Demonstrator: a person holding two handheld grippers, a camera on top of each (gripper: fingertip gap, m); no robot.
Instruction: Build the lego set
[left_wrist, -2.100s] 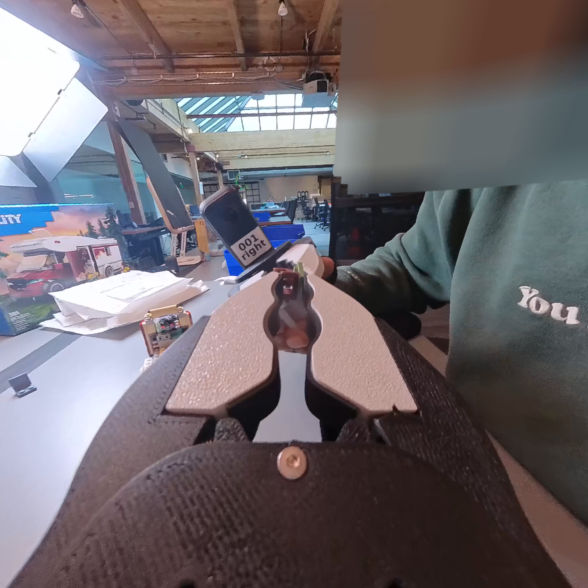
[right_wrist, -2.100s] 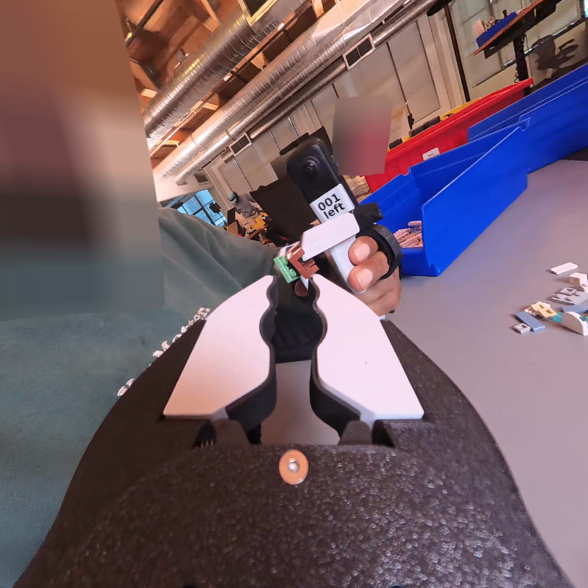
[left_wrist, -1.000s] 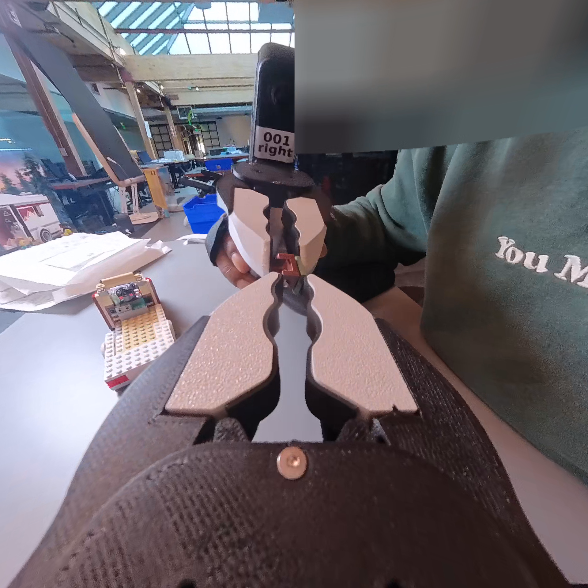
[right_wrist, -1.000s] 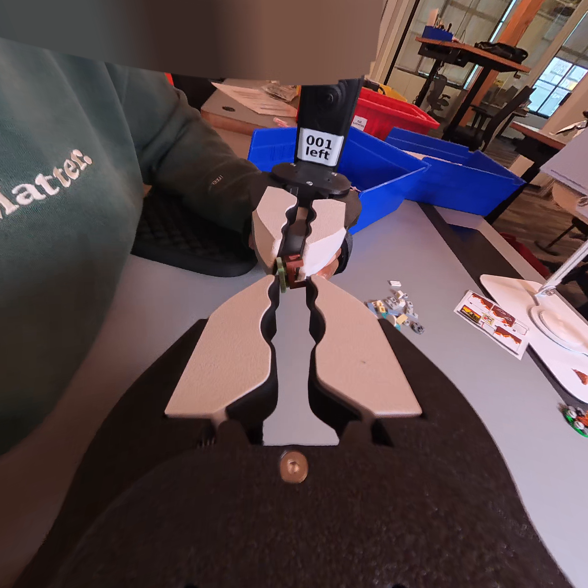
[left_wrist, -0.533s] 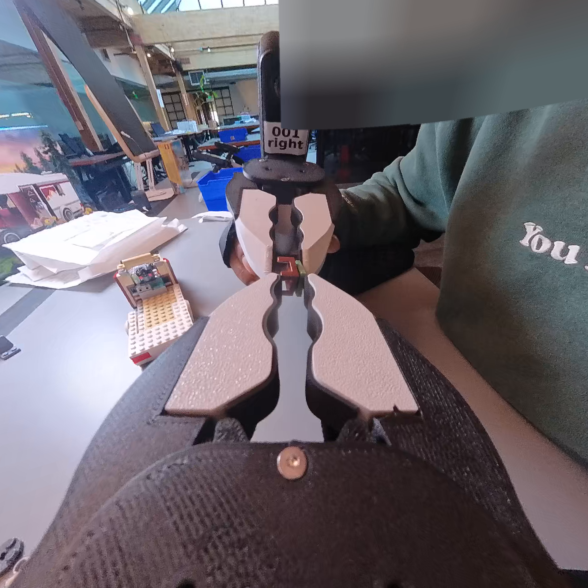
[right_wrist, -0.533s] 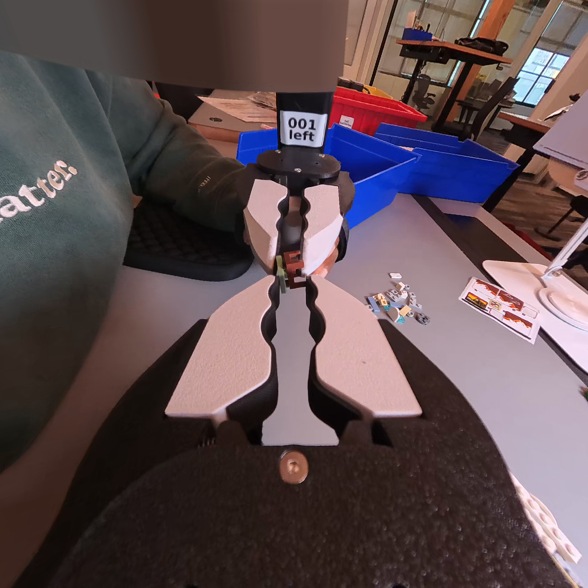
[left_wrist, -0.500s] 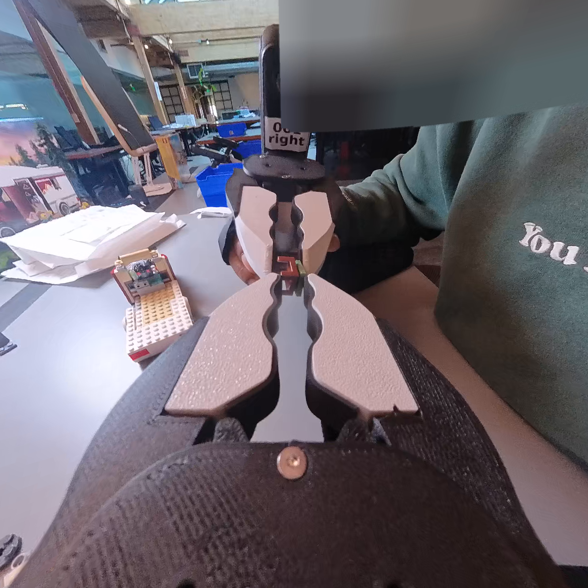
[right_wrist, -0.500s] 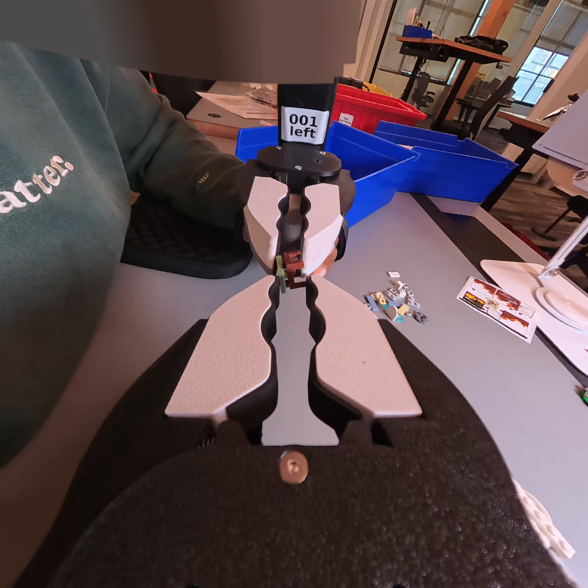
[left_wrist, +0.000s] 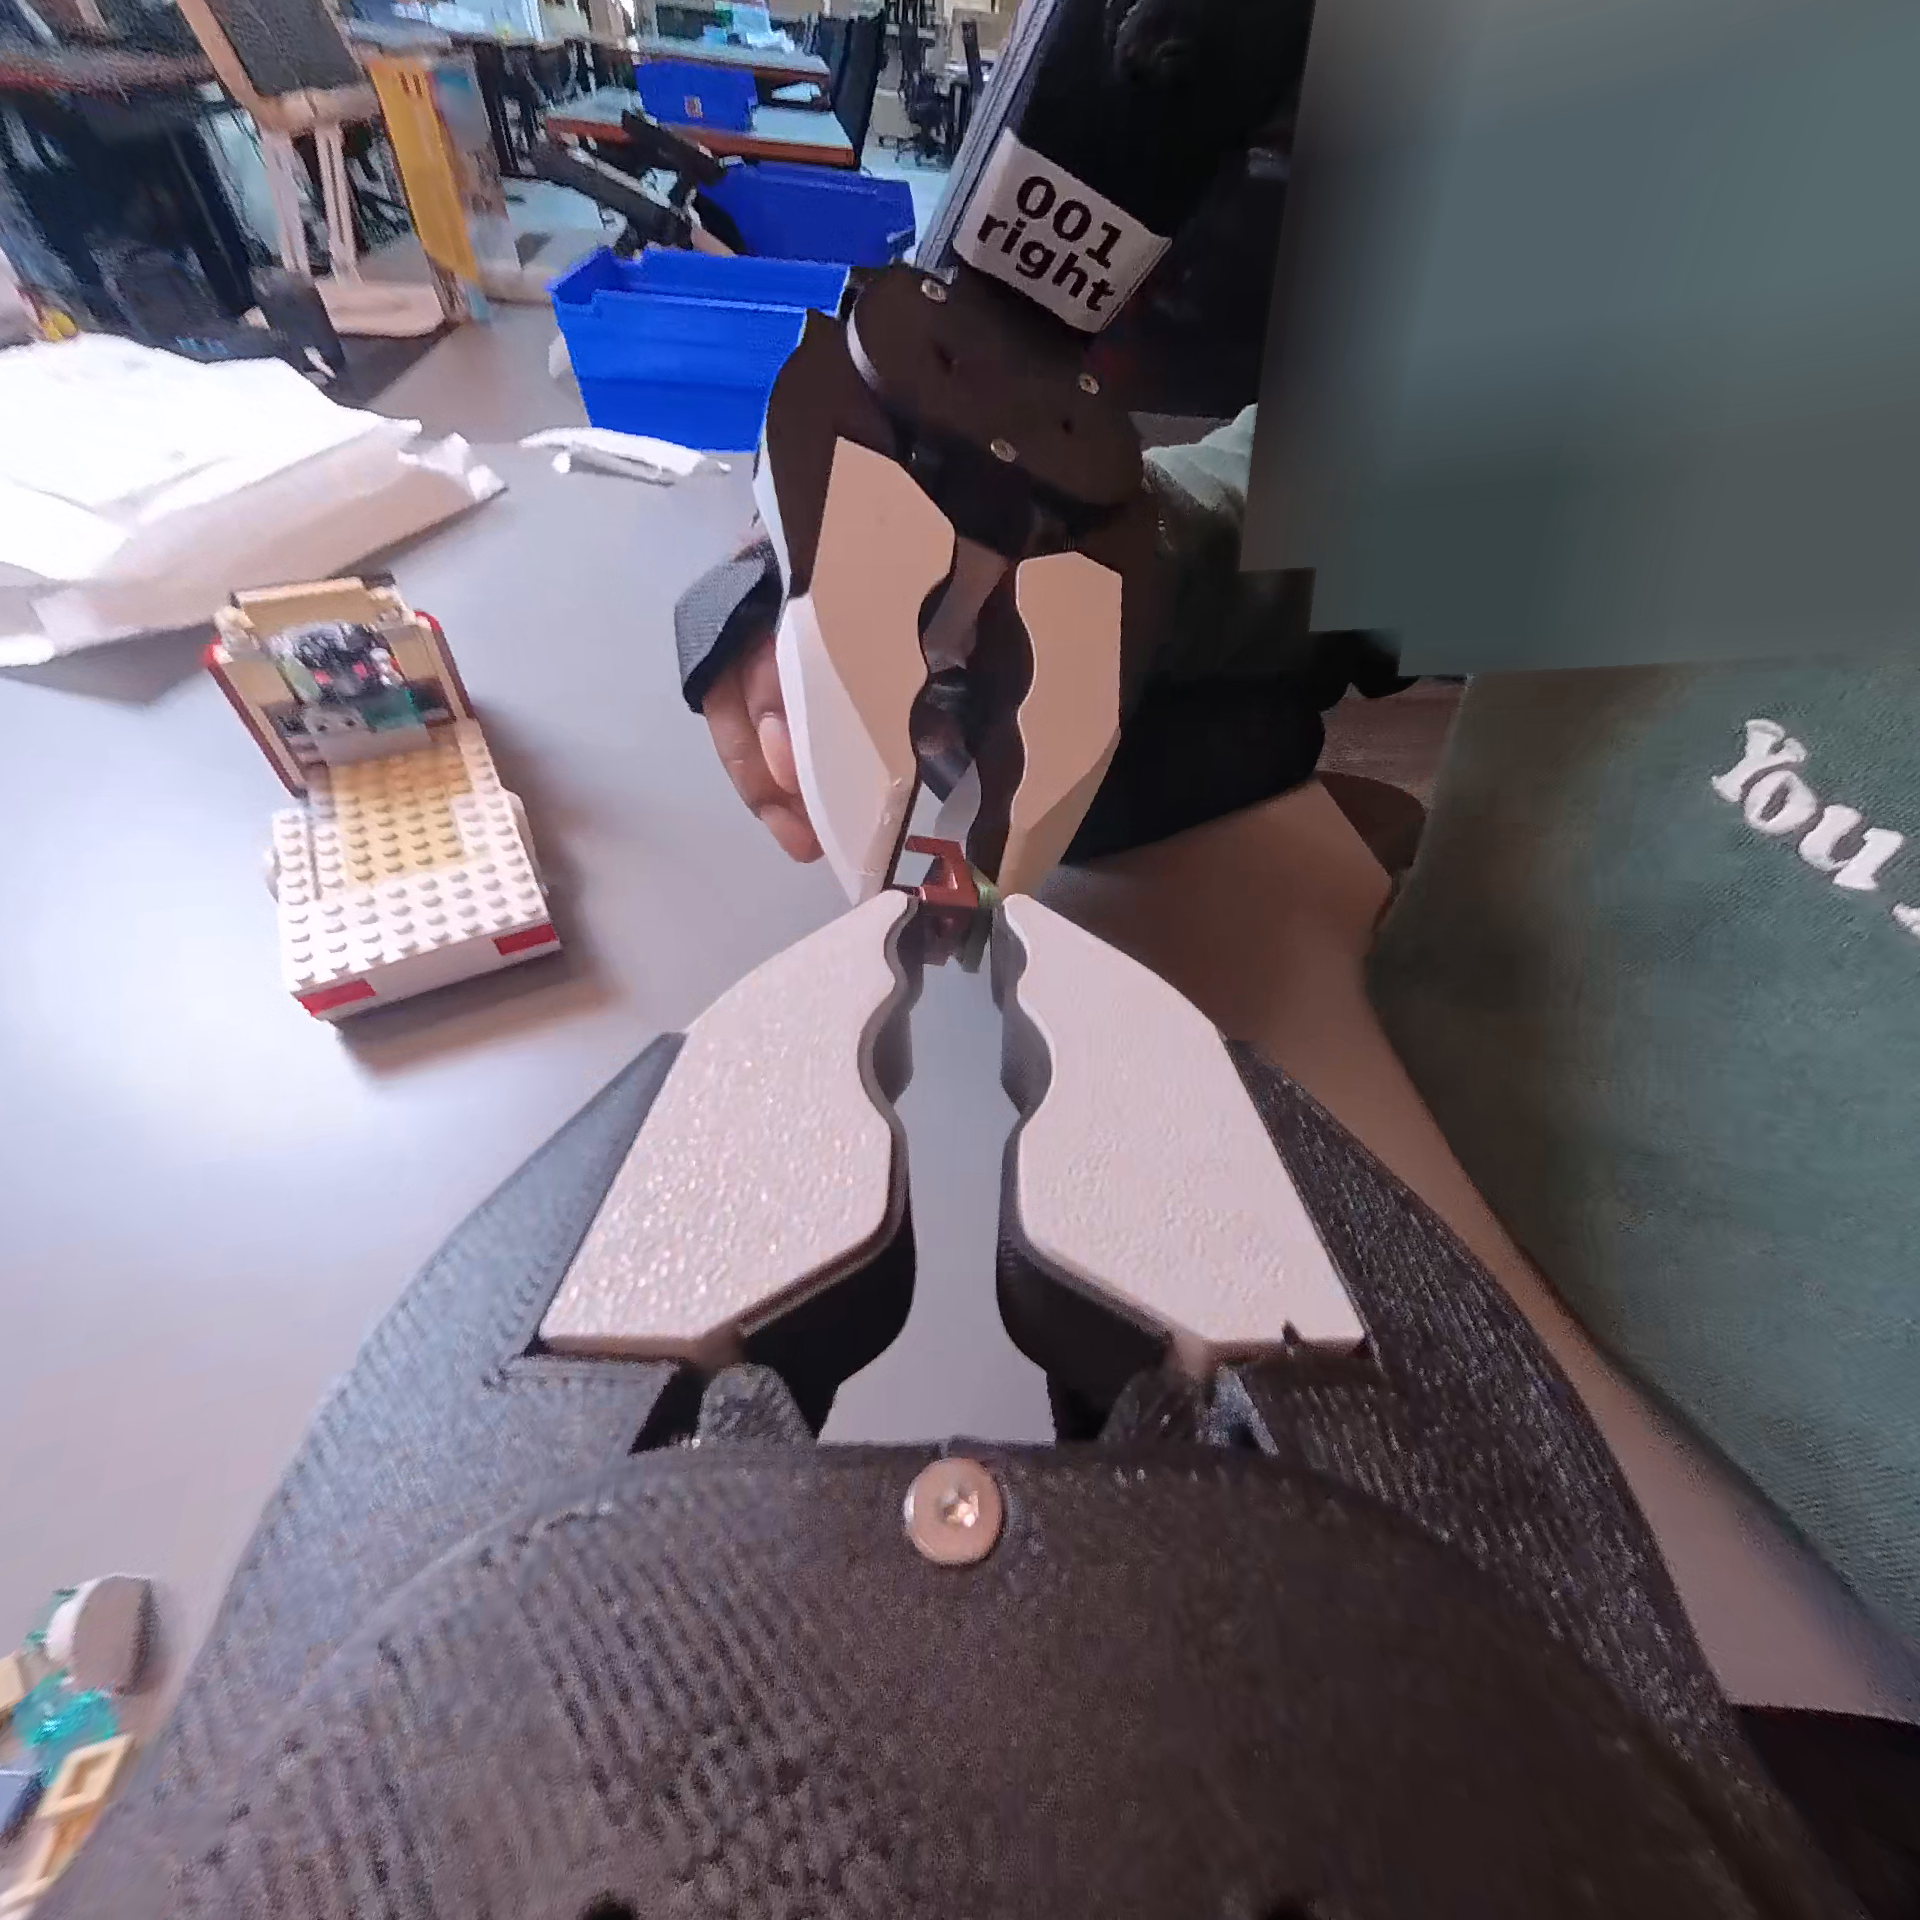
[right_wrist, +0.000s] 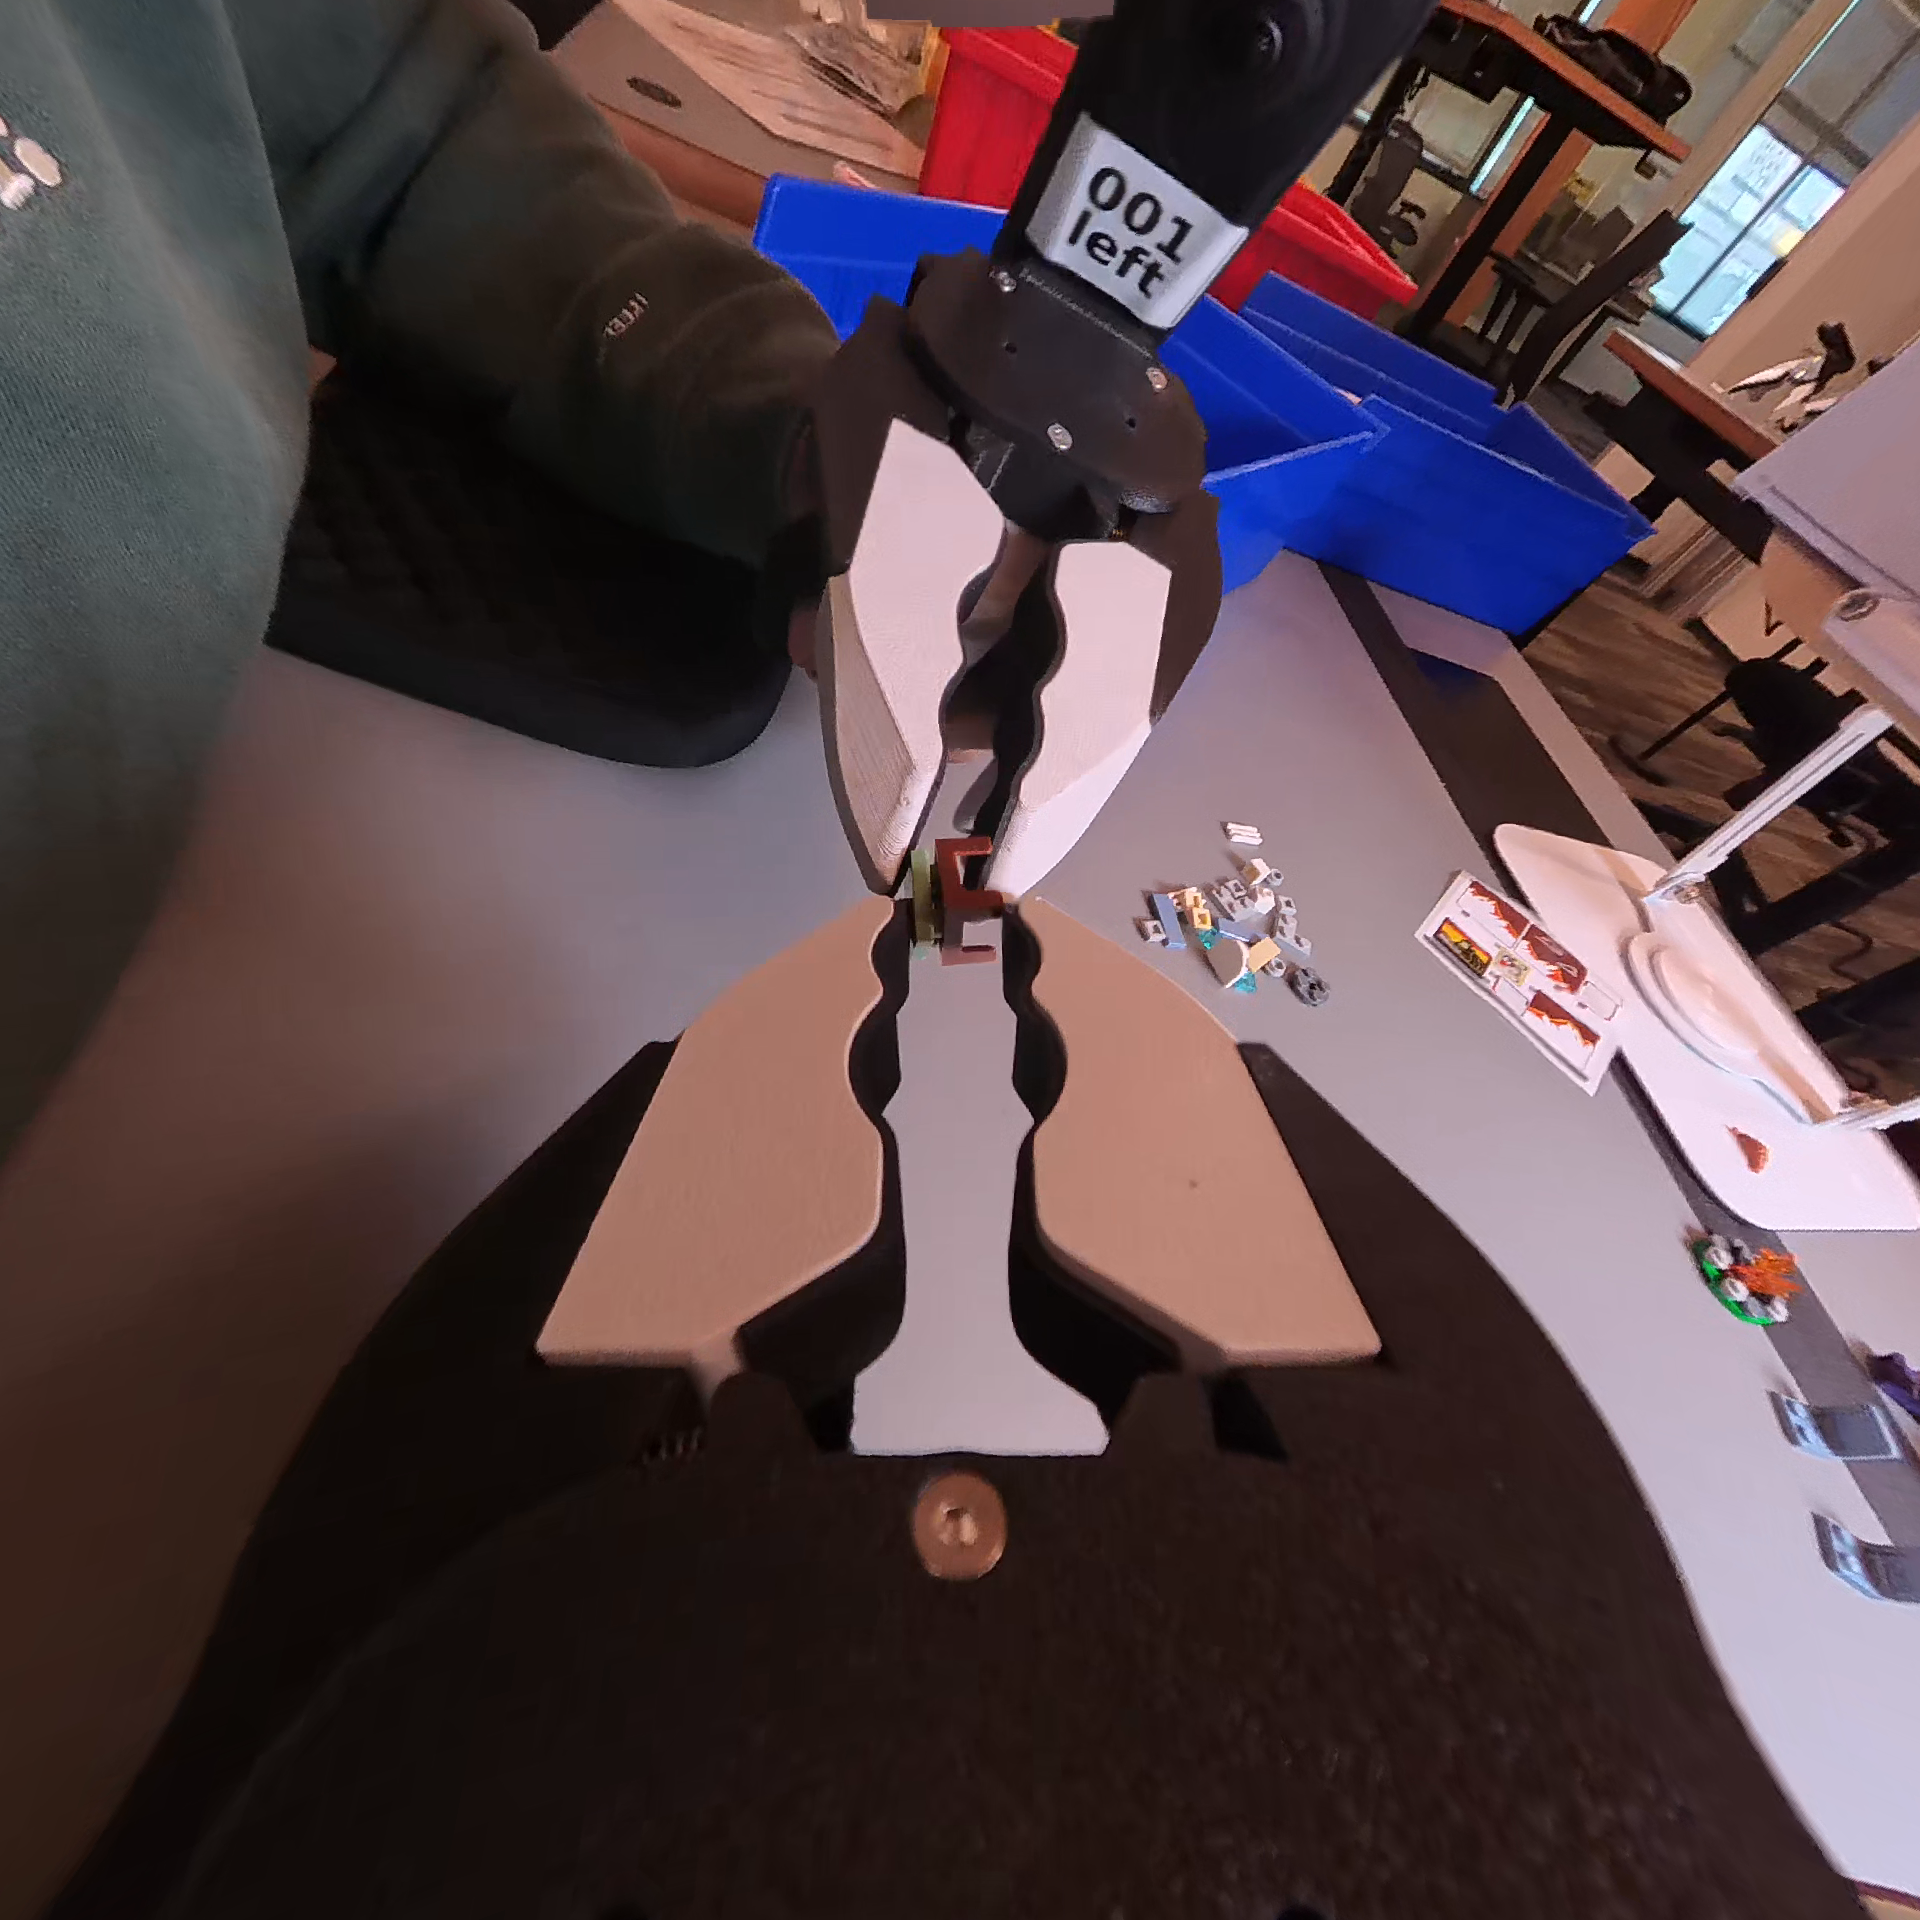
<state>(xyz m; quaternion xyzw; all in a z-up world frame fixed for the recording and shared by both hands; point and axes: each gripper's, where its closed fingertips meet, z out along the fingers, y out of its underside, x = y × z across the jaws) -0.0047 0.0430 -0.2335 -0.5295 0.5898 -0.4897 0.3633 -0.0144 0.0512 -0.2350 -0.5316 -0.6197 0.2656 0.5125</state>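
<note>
A small brown clip piece with a green round part (left_wrist: 943, 896) is held between both grippers, tip to tip, above the grey table. My left gripper (left_wrist: 951, 920) is shut on its near end in the left wrist view. The right gripper (left_wrist: 940, 862) comes down from above onto the far end. In the right wrist view the same piece (right_wrist: 961, 906) sits between my right gripper (right_wrist: 956, 920) and the left gripper (right_wrist: 951, 868) opposite. A partly built white, tan and red lego vehicle (left_wrist: 390, 800) stands on the table to the left.
A pile of small loose pieces (right_wrist: 1236, 925) and a sticker sheet (right_wrist: 1517, 977) lie to the right, beside a white lamp base (right_wrist: 1714, 1039). Blue bins (right_wrist: 1351, 436) stand behind. White papers (left_wrist: 156, 468) lie at the far left. The person's green sweater (left_wrist: 1662, 1039) is close by. Less than 4 cm separates the two grippers' tips.
Both grippers have stayed tip to tip on the small piece and tilted down toward the table. Earlier they came together from apart, the left one carrying the piece.
</note>
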